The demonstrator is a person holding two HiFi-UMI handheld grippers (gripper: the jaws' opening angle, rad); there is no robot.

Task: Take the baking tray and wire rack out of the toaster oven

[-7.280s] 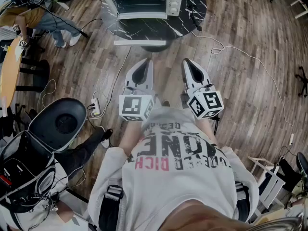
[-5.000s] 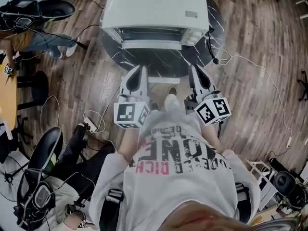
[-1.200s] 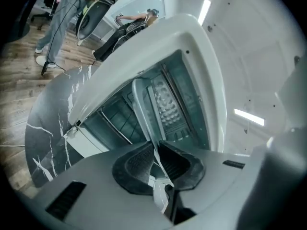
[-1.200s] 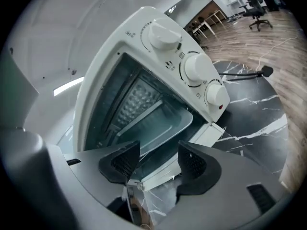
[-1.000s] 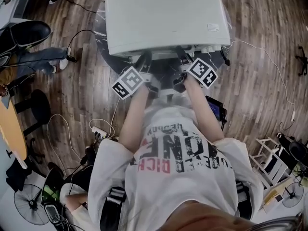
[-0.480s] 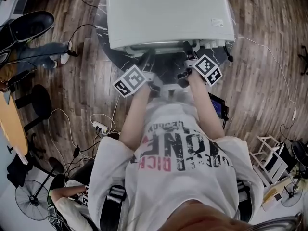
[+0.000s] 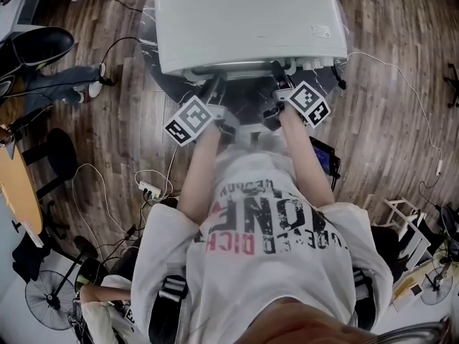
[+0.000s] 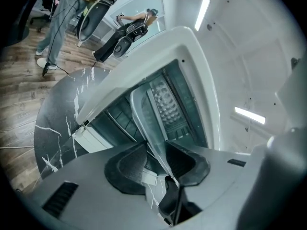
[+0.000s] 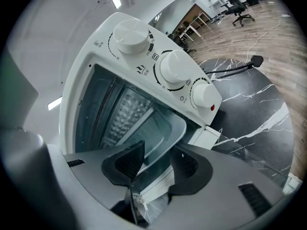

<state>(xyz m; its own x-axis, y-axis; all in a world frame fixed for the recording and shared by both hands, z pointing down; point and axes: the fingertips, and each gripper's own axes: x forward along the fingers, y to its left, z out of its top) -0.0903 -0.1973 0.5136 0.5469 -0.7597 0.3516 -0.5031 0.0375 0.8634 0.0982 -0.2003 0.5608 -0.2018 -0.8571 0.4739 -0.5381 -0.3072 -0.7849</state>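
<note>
Head view: our left hand-held gripper (image 7: 215, 86) and right hand-held gripper (image 7: 276, 70), short of the toaster oven (image 7: 244, 20) 5 seconds ago, now reach its mouth. Left gripper view: the jaws have just been opening, and the baking tray (image 8: 144, 111) rim sits loose between them, the tray inside the oven. Right gripper view: the jaws have just been closing and stand apart astride the tray's corner. We fear a 1-sided pull skews and jams it.

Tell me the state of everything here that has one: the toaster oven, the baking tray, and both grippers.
Toaster oven: door open.
Baking tray: partly inside the oven, not clamped.
Left gripper: open, fingers have just been opening, tray rim between them.
Right gripper: open, fingers have just been closing, tray rim between them.
</note>
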